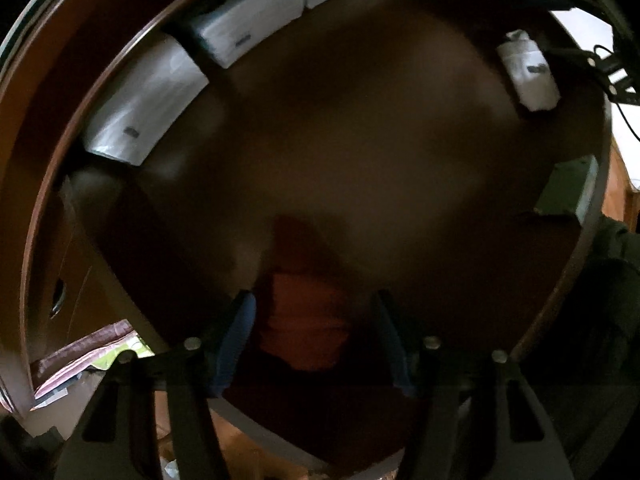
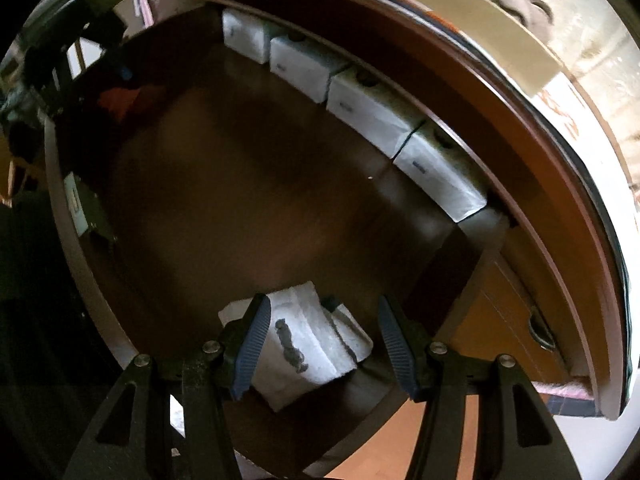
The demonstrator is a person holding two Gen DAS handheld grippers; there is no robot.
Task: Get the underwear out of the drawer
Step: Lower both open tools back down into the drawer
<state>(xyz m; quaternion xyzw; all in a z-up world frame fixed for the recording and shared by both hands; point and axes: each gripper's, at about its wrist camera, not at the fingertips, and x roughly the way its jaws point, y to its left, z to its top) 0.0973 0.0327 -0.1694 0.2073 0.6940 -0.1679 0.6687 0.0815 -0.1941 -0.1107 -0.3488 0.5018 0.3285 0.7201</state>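
The open drawer has a dark brown floor. A red folded piece of underwear lies on it between the blue pads of my left gripper, which points down; a gap shows at the right pad, so it stands open. In the right wrist view a white folded piece with a grey mark lies between the fingers of my right gripper. The left pad overlaps its edge and the right pad stands clear of it. The same white piece shows at the top right of the left wrist view.
A row of several white folded pieces lines the drawer's back wall. A dark flat box leans against the front wall. Beside the drawer is a wooden front with a recessed handle. Striped cloth lies outside, low left.
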